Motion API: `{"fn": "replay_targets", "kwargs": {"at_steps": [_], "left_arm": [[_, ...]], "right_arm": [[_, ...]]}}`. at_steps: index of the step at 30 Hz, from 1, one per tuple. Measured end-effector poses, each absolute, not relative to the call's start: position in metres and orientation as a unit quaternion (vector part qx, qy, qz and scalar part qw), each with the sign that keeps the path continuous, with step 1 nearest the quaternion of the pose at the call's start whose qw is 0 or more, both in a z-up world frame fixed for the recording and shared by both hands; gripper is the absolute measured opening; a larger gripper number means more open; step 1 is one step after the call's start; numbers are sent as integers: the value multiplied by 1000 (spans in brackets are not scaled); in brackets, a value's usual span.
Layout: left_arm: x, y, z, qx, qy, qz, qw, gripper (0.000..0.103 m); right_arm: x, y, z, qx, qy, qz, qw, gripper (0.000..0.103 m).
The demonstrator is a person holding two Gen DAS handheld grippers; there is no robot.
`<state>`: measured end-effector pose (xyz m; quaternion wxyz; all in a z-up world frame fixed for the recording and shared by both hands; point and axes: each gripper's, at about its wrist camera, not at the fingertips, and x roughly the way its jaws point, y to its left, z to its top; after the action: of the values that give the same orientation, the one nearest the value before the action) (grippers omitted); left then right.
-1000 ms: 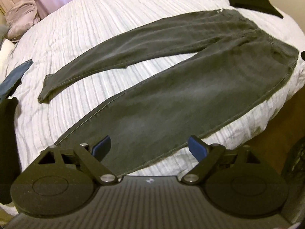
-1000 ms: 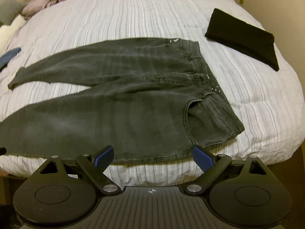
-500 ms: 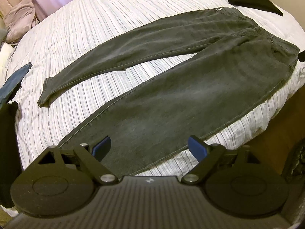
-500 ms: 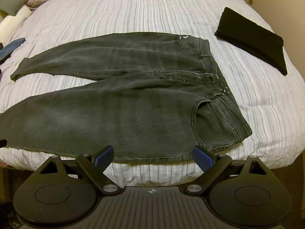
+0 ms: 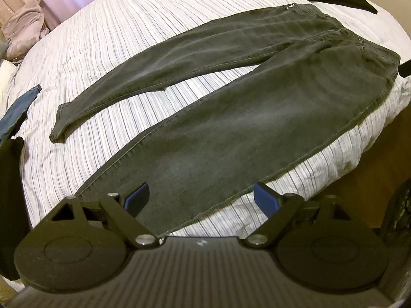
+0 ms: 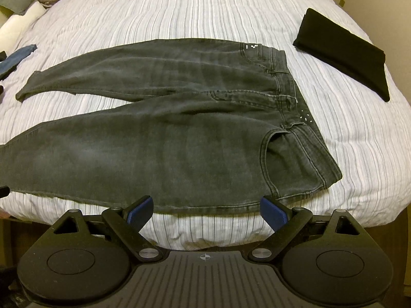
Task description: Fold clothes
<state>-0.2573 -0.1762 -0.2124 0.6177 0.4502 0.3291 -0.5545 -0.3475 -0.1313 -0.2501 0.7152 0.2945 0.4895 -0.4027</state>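
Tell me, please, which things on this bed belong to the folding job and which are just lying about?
Part of the job:
- dark grey jeans, spread flat
- left gripper, open
- right gripper, open

Lying about:
- folded black garment
- blue denim piece
- pink cloth
- striped bedcover

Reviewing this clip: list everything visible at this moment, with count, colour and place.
jeans: one, dark grey, spread flat on the bed, legs apart, waist to the right
folded garment: one, black, far right of the bed
blue cloth: one, blue, left edge, partly out of view
bedcover: one, white with thin stripes, under everything
pillows: heap at the head of the bed, pinkish, white and grey
left gripper: open, blue pads, above the near leg
right gripper: open, blue pads, at the near hip edge
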Motion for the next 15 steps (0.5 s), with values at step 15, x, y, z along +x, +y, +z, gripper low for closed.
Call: {"fn": "replay_targets", "kwargs": {"at_steps": [15], "left_arm": [[-256, -164, -214, 446, 337, -546, 624, 86]], "right_arm": [[-343, -125, -256, 292, 498, -393, 716, 92]]}}
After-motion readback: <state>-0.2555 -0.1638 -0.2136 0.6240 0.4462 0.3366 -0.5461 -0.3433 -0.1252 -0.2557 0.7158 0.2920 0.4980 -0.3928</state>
